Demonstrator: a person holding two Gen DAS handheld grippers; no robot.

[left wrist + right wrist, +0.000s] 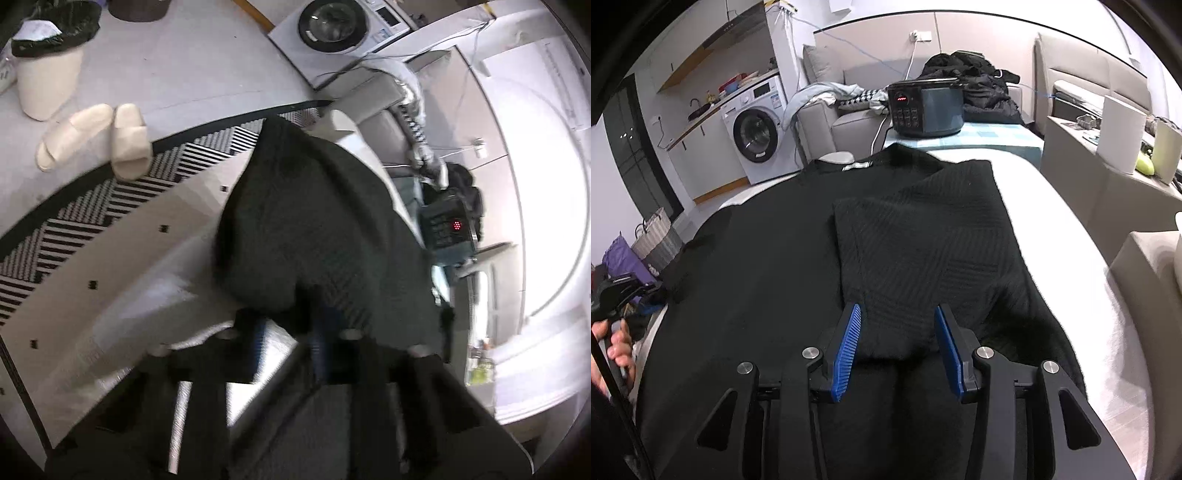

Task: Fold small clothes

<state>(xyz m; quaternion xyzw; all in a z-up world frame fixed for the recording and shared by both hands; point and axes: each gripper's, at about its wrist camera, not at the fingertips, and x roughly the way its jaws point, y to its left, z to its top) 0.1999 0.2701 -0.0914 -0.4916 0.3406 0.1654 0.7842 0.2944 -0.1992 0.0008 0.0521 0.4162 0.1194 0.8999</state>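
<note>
A black knit sweater [768, 236] lies flat on a white table [1082, 266], collar at the far end. Its right sleeve [923, 243] is folded in over the body. My right gripper [897, 332] is open just above the folded sleeve's cuff, blue pads [849, 339] on either side of it. My left gripper [291, 321] is shut on a part of the sweater [306, 206] and holds it lifted off the table, the cloth hanging over the fingers. The left gripper also shows at the left edge of the right wrist view [617, 291], held in a hand.
A black cooker [923, 107] stands on the table's far end, with a dark jacket [975, 81] behind it. A washing machine [757, 133] is at the left. Slippers [96, 136], a bin [48, 77] and a striped rug [110, 199] are on the floor. A paper roll [1121, 133] stands at the right.
</note>
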